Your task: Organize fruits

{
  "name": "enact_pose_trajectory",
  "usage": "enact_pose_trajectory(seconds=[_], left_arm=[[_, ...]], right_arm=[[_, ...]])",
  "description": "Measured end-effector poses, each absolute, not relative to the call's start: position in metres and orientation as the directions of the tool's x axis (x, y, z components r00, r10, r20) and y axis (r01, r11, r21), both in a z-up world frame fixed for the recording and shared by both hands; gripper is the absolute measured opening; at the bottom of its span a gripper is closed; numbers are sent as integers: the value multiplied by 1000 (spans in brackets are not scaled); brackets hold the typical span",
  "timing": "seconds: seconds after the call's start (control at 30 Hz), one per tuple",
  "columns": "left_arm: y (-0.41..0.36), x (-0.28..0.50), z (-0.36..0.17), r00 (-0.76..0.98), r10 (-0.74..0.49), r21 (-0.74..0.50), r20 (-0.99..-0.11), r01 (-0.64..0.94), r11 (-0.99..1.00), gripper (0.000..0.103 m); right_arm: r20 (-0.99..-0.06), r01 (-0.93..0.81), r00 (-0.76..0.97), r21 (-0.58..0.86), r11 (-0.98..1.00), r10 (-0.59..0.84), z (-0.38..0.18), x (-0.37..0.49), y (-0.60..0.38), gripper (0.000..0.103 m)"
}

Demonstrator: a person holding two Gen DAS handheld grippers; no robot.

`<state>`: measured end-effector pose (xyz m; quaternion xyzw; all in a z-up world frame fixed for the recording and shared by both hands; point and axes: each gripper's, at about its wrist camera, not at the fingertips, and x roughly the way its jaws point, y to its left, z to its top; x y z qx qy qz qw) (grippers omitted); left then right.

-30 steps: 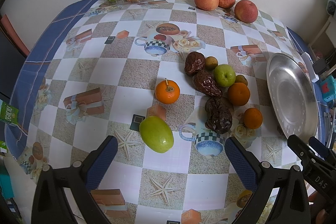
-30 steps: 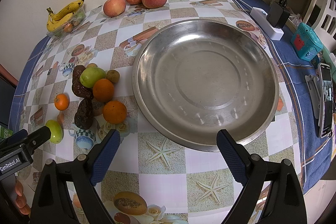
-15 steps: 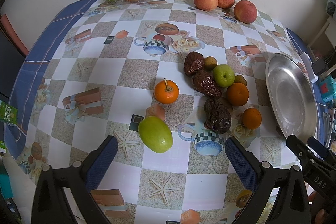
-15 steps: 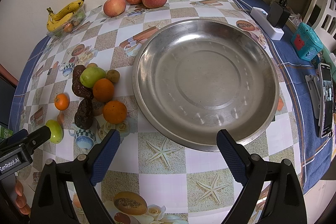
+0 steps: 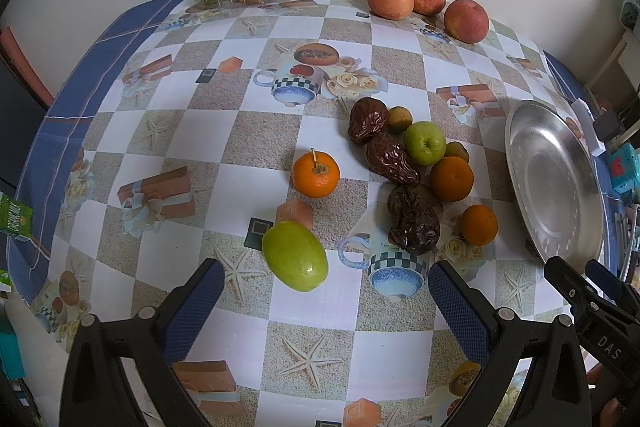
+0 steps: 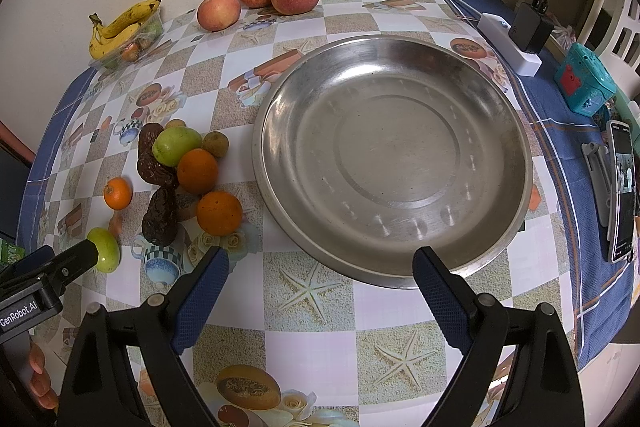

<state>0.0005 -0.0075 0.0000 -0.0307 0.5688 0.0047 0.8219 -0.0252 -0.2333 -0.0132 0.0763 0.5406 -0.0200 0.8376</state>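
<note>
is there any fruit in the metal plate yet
No, the metal plate is bare in the right wrist view, and the oranges lie on the tablecloth beside it.

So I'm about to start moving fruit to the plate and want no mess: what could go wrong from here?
The oval green fruit nearest the open left tongs looks smooth and may roll away when nudged. The dates touch the oranges, so grabbing one could scatter the cluster. The steel plate might slide.
</note>
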Motion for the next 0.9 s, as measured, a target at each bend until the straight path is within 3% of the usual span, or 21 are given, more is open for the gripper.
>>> enact_pose_trajectory(seconds=[0.17, 0.33, 0.53, 0.57, 0.6, 0.63, 0.7, 0.8, 0.9], left_arm=[[-4, 2, 1, 366, -34, -57, -930, -53, 997, 103], [16, 8, 10, 465, -54, -99, -883, -73, 992, 103], [38, 16, 6, 485, 1, -72, -875, -131, 989, 103], [41, 18, 1, 455, -25, -96, -890, -134, 986, 103], [44, 18, -3, 437, -56, -130, -898, -139, 982, 103], [47, 19, -7, 420, -84, -160, -904, -150, 976, 103], [50, 21, -16, 383, -112, -190, -917, -171, 967, 102], [46, 22, -26, 346, -132, -202, -929, -173, 964, 87], [43, 22, -36, 308, -155, -217, -939, -179, 960, 84]], right_arm=[[-905, 107, 422, 113, 988, 58, -12, -24, -234, 93], [-864, 11, 474, 199, 980, 170, -5, -21, -211, 93], [-854, -49, 462, 246, 968, 241, -4, -1, -185, 92], [-856, -52, 456, 248, 967, 244, -5, 2, -182, 84], [-858, -58, 451, 248, 967, 247, -6, 4, -180, 68], [-861, -61, 443, 247, 967, 249, -8, 7, -179, 63], [-872, -64, 425, 238, 969, 242, -14, 12, -175, 60], [-890, -67, 393, 222, 973, 230, -24, 16, -172, 49], [-904, -60, 362, 219, 974, 226, -34, 21, -172, 45]])
